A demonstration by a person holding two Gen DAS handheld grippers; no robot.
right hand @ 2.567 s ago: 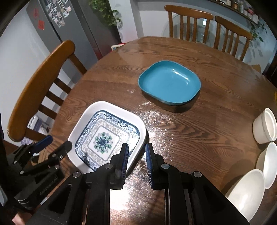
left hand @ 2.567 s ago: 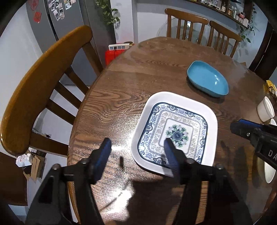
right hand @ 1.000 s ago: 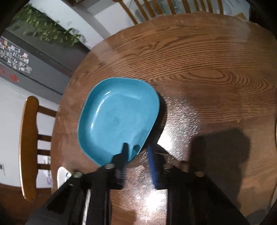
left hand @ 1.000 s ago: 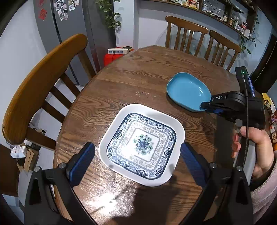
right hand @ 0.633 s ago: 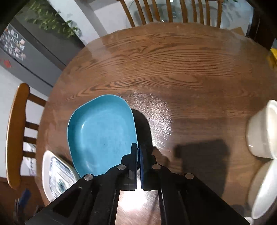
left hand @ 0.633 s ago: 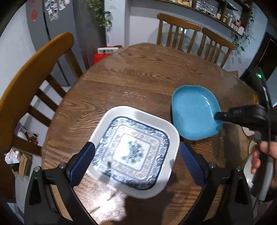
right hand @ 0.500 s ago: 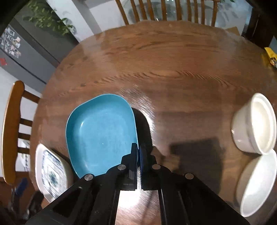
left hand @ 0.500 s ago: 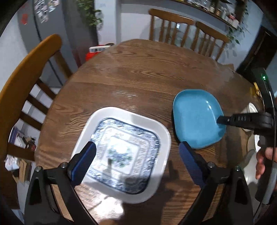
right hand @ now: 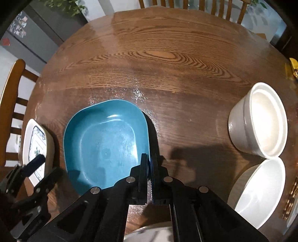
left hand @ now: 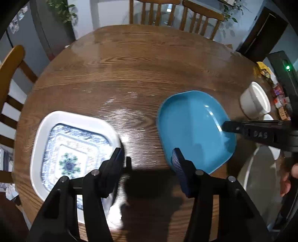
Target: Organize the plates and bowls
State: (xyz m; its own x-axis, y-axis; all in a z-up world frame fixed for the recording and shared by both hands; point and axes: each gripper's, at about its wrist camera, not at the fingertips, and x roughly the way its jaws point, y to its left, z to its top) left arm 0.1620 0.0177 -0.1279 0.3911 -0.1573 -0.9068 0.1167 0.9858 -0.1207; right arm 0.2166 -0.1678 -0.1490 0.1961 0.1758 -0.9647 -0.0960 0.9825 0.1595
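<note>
My right gripper (right hand: pixel 149 160) is shut on the right rim of a teal plate (right hand: pixel 106 141) and holds it just above the round wooden table (right hand: pixel 167 65). The teal plate (left hand: pixel 193 128) and the right gripper (left hand: pixel 226 127) also show in the left wrist view. A white square plate with a blue pattern (left hand: pixel 72 149) lies on the table at the left; it also shows in the right wrist view (right hand: pixel 35 147). My left gripper (left hand: pixel 147 158) is open and empty, above the gap between the two plates.
Two white bowls (right hand: pixel 260 119) (right hand: pixel 260 193) stand at the table's right edge, with another white rim (right hand: pixel 149 234) at the bottom of the view. Wooden chairs stand at the left (left hand: pixel 11 65) and the far side (left hand: pixel 177 13). Small packets (left hand: pixel 279 96) lie at the far right.
My right gripper closed on the teal plate's rim and carried it nearer, towards the patterned plate. My left gripper moved right and its fingers narrowed, still open.
</note>
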